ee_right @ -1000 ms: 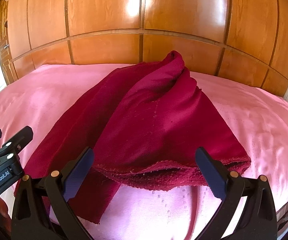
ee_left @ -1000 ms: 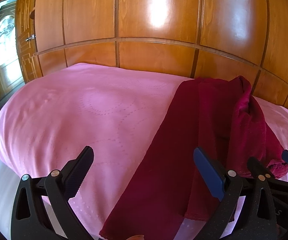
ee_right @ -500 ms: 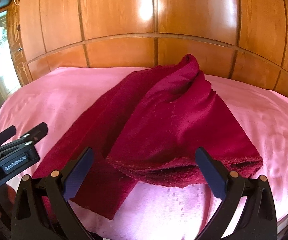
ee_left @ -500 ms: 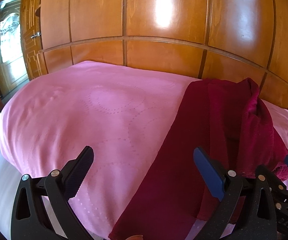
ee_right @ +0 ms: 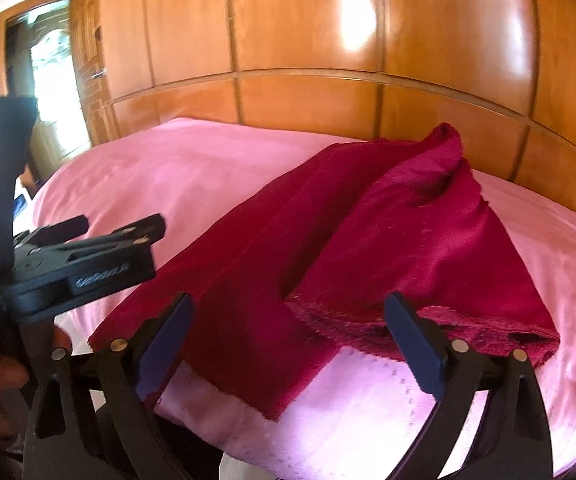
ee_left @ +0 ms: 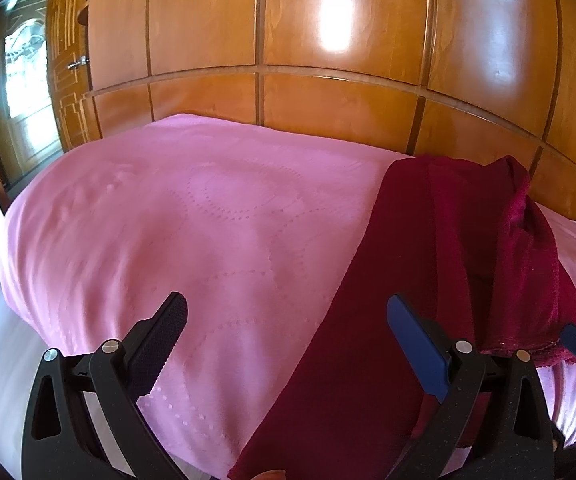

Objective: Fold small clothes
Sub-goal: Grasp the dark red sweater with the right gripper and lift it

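Right wrist: fuzzy crimson cloth [ee_right: 387,240] rumpled on satiny pink bedspread [ee_right: 192,168]; both grippers' fingers [ee_right: 411,328] spread.

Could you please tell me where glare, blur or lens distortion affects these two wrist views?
Left wrist view: bright glare patches on the glossy wooden panels, whose straight seams bow under the fisheye; the dark red cloth looks sharp. Right wrist view: the same glare on the panels, overexposed light at the doorway, and the left hand-held gripper at the frame's left is smeared by motion blur.
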Tool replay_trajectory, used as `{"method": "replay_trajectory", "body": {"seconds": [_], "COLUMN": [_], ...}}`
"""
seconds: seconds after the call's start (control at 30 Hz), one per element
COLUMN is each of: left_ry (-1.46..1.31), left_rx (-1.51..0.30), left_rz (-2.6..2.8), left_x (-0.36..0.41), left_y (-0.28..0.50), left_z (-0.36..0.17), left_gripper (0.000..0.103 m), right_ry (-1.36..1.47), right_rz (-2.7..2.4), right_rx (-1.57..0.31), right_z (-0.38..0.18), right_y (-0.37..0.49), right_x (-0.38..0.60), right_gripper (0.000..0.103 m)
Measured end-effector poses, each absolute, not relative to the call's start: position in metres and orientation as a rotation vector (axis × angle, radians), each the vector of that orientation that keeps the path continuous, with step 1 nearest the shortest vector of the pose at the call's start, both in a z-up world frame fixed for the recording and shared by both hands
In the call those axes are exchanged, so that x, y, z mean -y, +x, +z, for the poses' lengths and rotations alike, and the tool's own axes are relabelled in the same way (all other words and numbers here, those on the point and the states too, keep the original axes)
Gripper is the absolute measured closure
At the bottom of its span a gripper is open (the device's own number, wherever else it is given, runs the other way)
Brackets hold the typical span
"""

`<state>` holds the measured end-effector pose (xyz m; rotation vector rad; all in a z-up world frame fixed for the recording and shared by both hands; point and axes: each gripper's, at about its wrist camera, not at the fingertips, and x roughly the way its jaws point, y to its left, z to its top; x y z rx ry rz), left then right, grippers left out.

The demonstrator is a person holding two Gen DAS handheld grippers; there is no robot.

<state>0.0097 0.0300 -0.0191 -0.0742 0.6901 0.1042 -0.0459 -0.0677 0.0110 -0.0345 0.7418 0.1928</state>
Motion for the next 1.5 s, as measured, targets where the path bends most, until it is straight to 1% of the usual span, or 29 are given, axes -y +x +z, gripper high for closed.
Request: {"method": "replay_trajectory", "body": {"seconds": [0.07,0.23,0.3,0.37,0.53,0.63,0.8,0.83,0.87,0.9,0.93,0.97,1.0,1.1,1.27,1.37,1.5], "left_ry": [-0.077,-0.075,-0.076,-0.081,-0.106,-0.131,-0.166,-0.174,-0.181,-0.187,-0.193,-0.195,-0.194,-0.162,-0.113,-0.105,-0.095], "left_rx": [-0.696,-0.702,-0.712,-0.72,-0.721,-0.729,-0.744,-0.751,-0.757,-0.761,-0.768,-0.775,-0.782,-0.788,-0.787,-0.788,-0.799], "left_rz": [0.107,0.111,0.108,0.116,0.138,0.139,0.09,0.081,0.073,0.061,0.038,0.024,0.005,-0.039,-0.063,-0.066,-0.059], "left_x": [-0.031,-0.033,-0.035,-0.04,-0.057,-0.071,-0.086,-0.087,-0.088,-0.088,-0.087,-0.085,-0.083,-0.072,-0.061,-0.059,-0.059], "left_y": [0.011,0.011,0.014,0.016,0.016,0.015,0.009,0.009,0.007,0.006,0.006,0.007,0.007,0.008,0.01,0.011,0.015], "left_z": [-0.02,-0.022,-0.024,-0.026,-0.028,-0.03,-0.033,-0.035,-0.036,-0.038,-0.041,-0.043,-0.044,-0.045,-0.045,-0.045,-0.047], "left_gripper": [0.004,0.004,0.004,0.004,0.004,0.004,0.004,0.004,0.004,0.004,0.004,0.004,0.004,0.004,0.005,0.005,0.005], "right_ry": [-0.042,-0.052,-0.054,-0.041,-0.042,-0.111,-0.22,-0.222,-0.23,-0.24,-0.243,-0.243,-0.246,-0.197,-0.153,-0.151,-0.196], "right_rz": [0.216,0.282,0.317,0.344,0.402,0.411,0.41,0.434,0.457,0.466,0.475,0.48,0.484,0.505,0.421,0.245,-0.075], "right_rx": [-0.746,-0.758,-0.775,-0.797,-0.84,-0.858,-0.922,-0.93,-0.94,-0.947,-0.958,-0.963,-0.962,-0.911,-0.69,-0.587,-0.53], "right_z": [0.01,0.007,0.004,0.001,-0.007,-0.016,-0.039,-0.039,-0.037,-0.036,-0.037,-0.036,-0.033,-0.007,0.072,0.112,0.139], "right_y": [-0.046,-0.048,-0.046,-0.043,-0.037,-0.033,-0.021,-0.021,-0.021,-0.022,-0.021,-0.021,-0.021,-0.021,-0.011,0.003,0.023], "right_x": [0.064,0.057,0.055,0.055,0.054,0.045,0.033,0.034,0.035,0.037,0.039,0.041,0.043,0.051,0.089,0.139,0.222], "right_gripper": [0.012,0.013,0.017,0.024,0.035,0.037,0.045,0.055,0.069,0.076,0.088,0.096,0.099,0.1,0.101,0.101,0.103]}}
